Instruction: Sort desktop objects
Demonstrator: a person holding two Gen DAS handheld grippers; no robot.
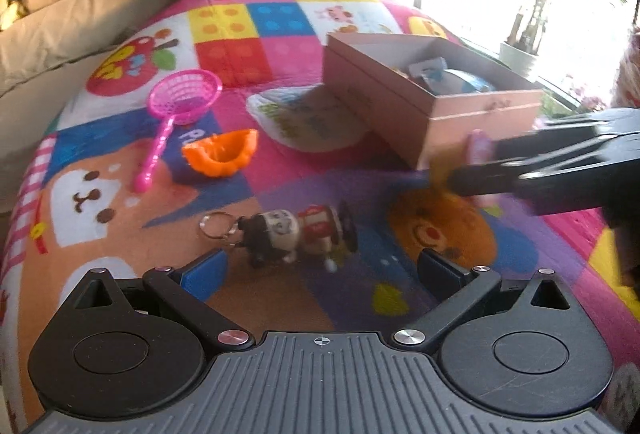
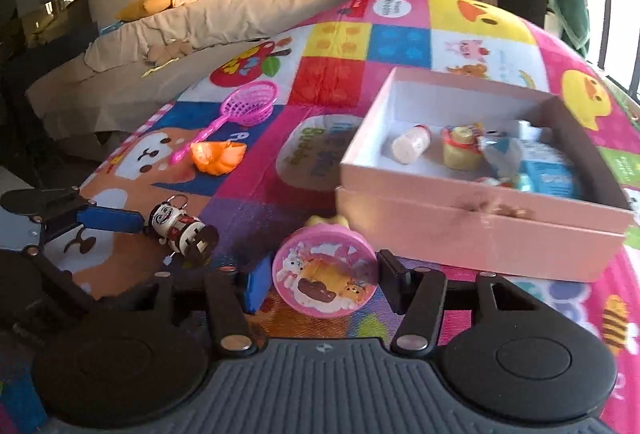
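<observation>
A pink round toy cup (image 2: 325, 277) with a cartoon lid sits between the fingertips of my right gripper (image 2: 324, 280), and both pads press on its sides. It hangs just in front of the pink box (image 2: 480, 230), which holds a small bottle (image 2: 412, 143), a yellow jar (image 2: 460, 149) and a blue carton (image 2: 550, 173). My left gripper (image 1: 322, 272) stands open low over the mat. A black-and-red keychain figure (image 1: 296, 234) lies on its side just ahead of the two fingers. In the left wrist view the right gripper (image 1: 472, 161) reaches in beside the box (image 1: 480, 113).
A pink toy strainer (image 1: 184, 97) and an orange pumpkin shell (image 1: 222, 153) lie on the colourful play mat (image 1: 280, 45) at the left. A beige sofa (image 2: 240, 17) with plush toys runs behind the mat. A potted plant (image 1: 518, 55) stands by the window.
</observation>
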